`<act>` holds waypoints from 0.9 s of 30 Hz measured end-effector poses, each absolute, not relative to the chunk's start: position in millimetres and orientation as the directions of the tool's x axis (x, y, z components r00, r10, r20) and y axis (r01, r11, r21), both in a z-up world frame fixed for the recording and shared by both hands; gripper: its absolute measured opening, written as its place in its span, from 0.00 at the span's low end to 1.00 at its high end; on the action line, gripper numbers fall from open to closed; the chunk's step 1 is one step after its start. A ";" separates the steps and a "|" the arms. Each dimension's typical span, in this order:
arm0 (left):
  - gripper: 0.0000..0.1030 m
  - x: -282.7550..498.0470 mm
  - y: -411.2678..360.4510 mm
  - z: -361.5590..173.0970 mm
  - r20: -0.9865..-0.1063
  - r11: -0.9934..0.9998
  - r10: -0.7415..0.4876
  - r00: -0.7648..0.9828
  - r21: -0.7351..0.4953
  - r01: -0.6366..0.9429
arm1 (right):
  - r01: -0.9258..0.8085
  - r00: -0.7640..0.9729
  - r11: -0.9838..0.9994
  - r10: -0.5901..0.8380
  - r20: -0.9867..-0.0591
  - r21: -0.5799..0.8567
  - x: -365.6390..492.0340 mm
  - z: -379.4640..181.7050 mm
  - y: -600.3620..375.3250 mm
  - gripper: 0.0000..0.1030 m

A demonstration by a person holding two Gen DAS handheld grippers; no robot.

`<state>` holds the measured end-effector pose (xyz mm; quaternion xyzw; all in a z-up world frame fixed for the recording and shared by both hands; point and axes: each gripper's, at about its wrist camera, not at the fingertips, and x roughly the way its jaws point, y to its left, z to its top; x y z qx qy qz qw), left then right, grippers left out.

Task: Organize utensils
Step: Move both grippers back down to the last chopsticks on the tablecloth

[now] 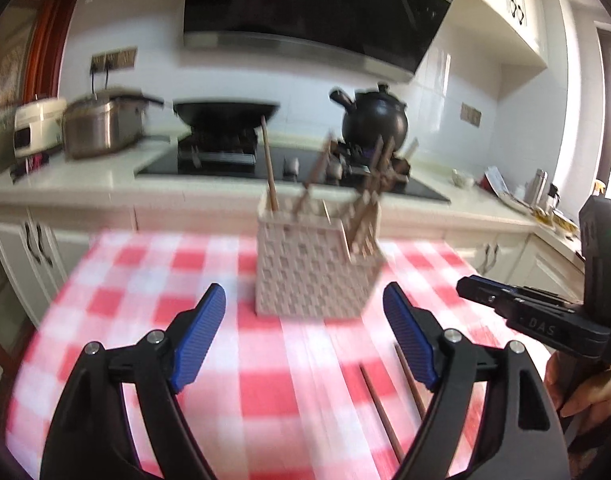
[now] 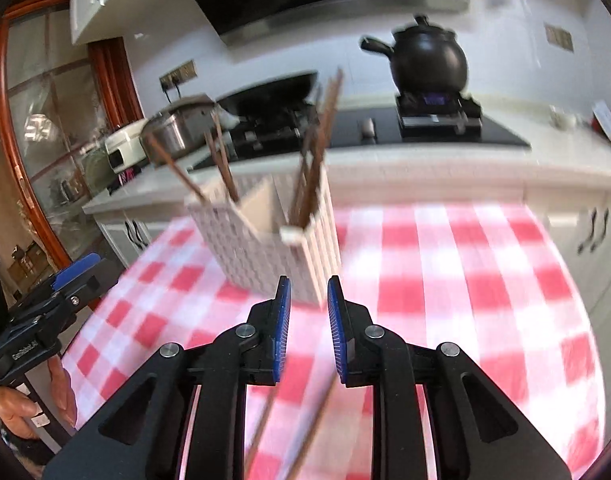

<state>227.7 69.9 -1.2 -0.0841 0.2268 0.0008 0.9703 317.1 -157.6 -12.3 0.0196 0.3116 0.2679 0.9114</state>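
Note:
A white lattice utensil holder [image 1: 313, 268] stands on the red-and-white checked tablecloth [image 1: 145, 288] and holds several brown chopsticks [image 1: 369, 184]. My left gripper [image 1: 304, 332] is wide open and empty, just short of the holder. Two loose chopsticks [image 1: 379, 408] lie on the cloth by its right finger. In the right wrist view the holder [image 2: 273, 248] is ahead and slightly left. My right gripper [image 2: 308, 330] is open with a narrow gap and holds nothing. Two chopsticks [image 2: 313, 432] lie on the cloth below it. The right gripper also shows at the left wrist view's right edge [image 1: 517, 312].
Behind the table runs a kitchen counter [image 1: 105, 176] with a steel pot [image 1: 101, 128], a wok [image 1: 225, 114] on the hob and a black clay kettle [image 1: 375, 118]. White cabinets [image 1: 33, 248] stand under the counter. The left gripper shows at the right wrist view's left edge [image 2: 45, 304].

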 end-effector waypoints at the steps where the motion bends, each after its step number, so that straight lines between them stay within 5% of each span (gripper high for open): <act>1: 0.76 223.5 66.5 -9.2 -0.456 0.985 -0.047 0.889 -0.167 -0.034 | -0.471 0.652 0.858 0.495 -0.574 0.205 312.8 -21.6 -159.0 0.20; 13: 0.76 212.6 40.8 -74.4 -0.570 0.984 -0.089 0.817 -0.176 -0.015 | -0.425 0.561 0.888 0.412 -0.718 0.176 297.4 -98.0 -152.7 0.20; 27: 0.76 216.7 48.7 -94.6 -0.597 0.982 -0.097 0.797 -0.190 -0.022 | -0.402 0.555 0.910 0.330 -0.763 0.101 310.7 -114.1 -128.7 0.20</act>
